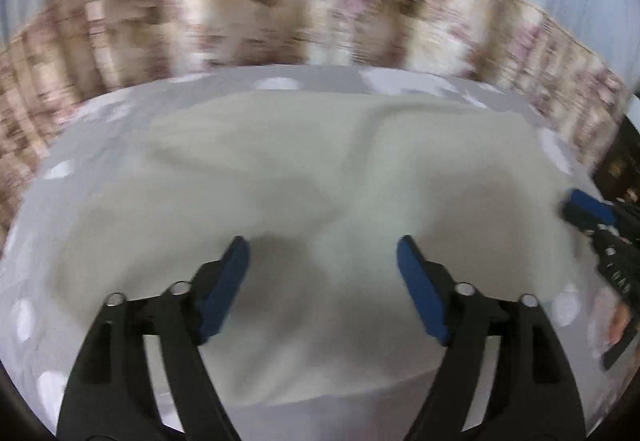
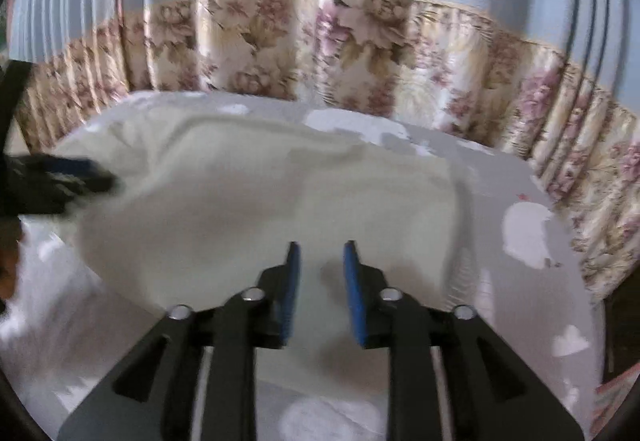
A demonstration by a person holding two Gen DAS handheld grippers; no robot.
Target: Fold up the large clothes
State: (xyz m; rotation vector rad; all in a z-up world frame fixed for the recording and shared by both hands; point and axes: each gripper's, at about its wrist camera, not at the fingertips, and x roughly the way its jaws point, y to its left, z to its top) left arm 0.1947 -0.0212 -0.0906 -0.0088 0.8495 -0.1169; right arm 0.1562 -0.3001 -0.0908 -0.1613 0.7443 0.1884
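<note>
A large cream garment (image 1: 280,161) lies spread with soft wrinkles on a grey bedsheet (image 1: 44,209). My left gripper (image 1: 322,243) hovers over the garment's near part, jaws wide apart with nothing between the blue pads. In the right wrist view, the same garment (image 2: 260,193) fills the middle. My right gripper (image 2: 322,244) is above the garment's near edge with a narrow gap between its pads, and no cloth is pinched. The right gripper (image 1: 588,207) also shows at the garment's right side, and the left gripper (image 2: 80,169), blurred, at the garment's left side.
The grey sheet (image 2: 500,193) carries white patches and heart shapes. A floral curtain (image 2: 360,53) with a pale blue upper part hangs just behind the bed. Dark furniture (image 1: 622,161) stands at the right. A person's hand (image 1: 620,317) shows at the right edge.
</note>
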